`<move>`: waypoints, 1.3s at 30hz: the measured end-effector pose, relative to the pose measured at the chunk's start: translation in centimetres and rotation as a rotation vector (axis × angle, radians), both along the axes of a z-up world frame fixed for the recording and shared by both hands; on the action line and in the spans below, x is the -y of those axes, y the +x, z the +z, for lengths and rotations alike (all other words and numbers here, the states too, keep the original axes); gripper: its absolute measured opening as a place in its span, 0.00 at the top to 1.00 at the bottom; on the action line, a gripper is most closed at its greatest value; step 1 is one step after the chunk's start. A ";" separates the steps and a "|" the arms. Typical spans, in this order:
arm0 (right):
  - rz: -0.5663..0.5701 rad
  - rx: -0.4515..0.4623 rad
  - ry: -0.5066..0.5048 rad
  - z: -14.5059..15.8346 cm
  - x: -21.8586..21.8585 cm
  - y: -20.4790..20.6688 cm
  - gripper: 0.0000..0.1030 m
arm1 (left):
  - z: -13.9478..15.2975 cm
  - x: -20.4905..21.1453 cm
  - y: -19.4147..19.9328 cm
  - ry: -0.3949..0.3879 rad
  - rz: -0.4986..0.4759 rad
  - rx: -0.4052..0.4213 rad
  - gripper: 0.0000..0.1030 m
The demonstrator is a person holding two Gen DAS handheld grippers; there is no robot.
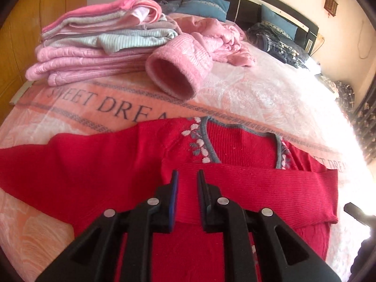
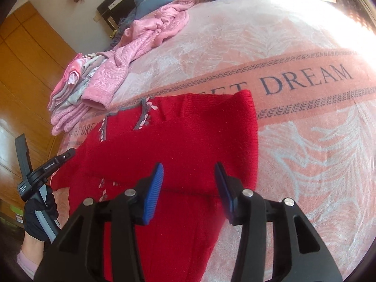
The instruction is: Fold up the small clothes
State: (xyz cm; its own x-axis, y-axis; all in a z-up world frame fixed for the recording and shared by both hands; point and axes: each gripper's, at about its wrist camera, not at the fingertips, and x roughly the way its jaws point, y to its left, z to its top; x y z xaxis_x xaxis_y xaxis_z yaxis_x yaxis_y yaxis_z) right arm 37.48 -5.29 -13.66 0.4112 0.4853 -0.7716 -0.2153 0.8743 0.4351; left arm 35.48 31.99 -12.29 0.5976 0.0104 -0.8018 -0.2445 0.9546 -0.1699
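The red sweater (image 1: 98,164) lies flat on the pink blanket (image 1: 246,94) under both sets of jaws, one sleeve folded across its chest. The left gripper (image 1: 187,176) stands slightly parted, holding nothing; the right gripper (image 2: 189,168) gapes wider (apparently hovering, not touching). Folded clothes (image 1: 94,47) sit beyond.

Pink bed blanket (image 1: 258,94) printed "SWEET DREAM". Red sweater (image 1: 105,169) spread at lower centre. Folded pink stack (image 1: 94,47) upper left, crumpled pink garment (image 1: 211,42) beside.
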 end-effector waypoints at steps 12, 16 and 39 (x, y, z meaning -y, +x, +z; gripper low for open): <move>-0.015 -0.109 -0.065 -5.1 -2.1 0.7 0.54 | -5.9 0.7 2.0 -0.065 -0.010 -0.122 0.82; -0.012 -0.122 -0.093 -3.7 -2.5 0.5 0.51 | -4.4 -0.8 0.9 -0.093 -0.004 -0.120 0.82; 0.219 -0.089 -0.113 -0.9 -14.4 -8.2 0.42 | -6.3 -40.7 -24.6 -0.402 0.763 0.058 0.66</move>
State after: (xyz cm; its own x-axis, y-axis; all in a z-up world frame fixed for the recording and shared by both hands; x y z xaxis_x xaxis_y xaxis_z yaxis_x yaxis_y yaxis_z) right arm 29.32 9.13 -14.55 0.2336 0.4636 -0.8547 -0.3702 0.8552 0.3627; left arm 10.86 72.66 -18.61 0.5831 0.1471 -0.7990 -0.7744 0.3979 -0.4919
